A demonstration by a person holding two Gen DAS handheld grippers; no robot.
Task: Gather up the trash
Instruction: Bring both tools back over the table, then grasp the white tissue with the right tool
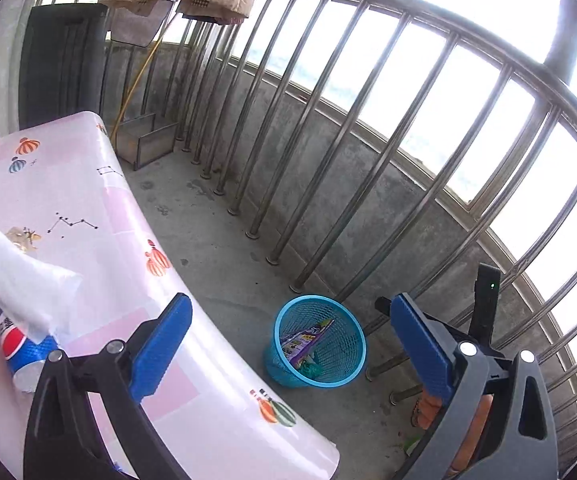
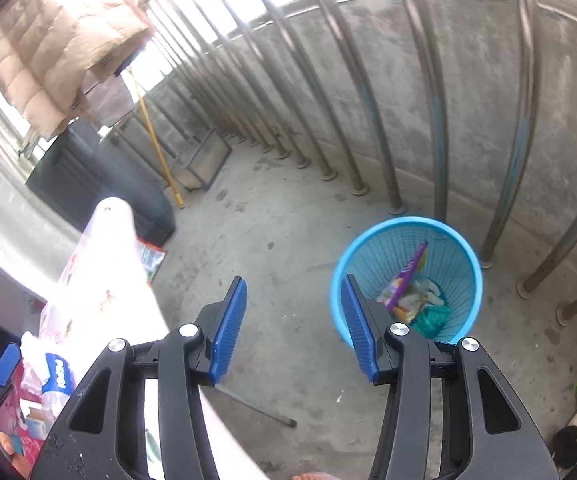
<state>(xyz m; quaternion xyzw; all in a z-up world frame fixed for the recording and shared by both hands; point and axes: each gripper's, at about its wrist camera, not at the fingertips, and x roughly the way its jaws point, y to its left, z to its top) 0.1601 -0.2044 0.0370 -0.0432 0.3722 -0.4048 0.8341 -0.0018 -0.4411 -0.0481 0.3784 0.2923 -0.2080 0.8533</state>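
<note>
On a concrete balcony floor, beside a table with a pink printed cloth:

Setting: a balcony with a low grey wall and a row of steel railing bars (image 1: 328, 128); a padded beige jacket (image 2: 56, 36) hangs overhead at the far end.

Bin: a blue mesh wastebasket (image 1: 320, 344) stands upright on the floor, close to the foot of the bars and a little way off the table's long edge.

Bin contents: a purple snack wrapper (image 2: 406, 276) leans against the inner wall; teal and pale crumpled scraps lie at the bottom.

Table (image 1: 100, 216): the cloth bears small balloon and constellation prints.

On the table, near edge: a crushed plastic bottle with a blue, red and white label (image 1: 28, 348), partly under a white sheet of plastic packaging (image 1: 20, 276); more pink packaging beside them.

Left gripper (image 1: 288, 352): blue-padded fingers spread very wide, nothing between them; one finger over the table edge, the other over the floor past the bin.

Right gripper (image 2: 292, 332): fingers moderately apart and empty, held above the floor, with its right finger overlapping the bin's near rim in view.

Elsewhere: a yellow pole (image 2: 156, 140) leans at the far end; a printed wrapper (image 2: 150, 258) lies on the floor by the table's far corner.
</note>
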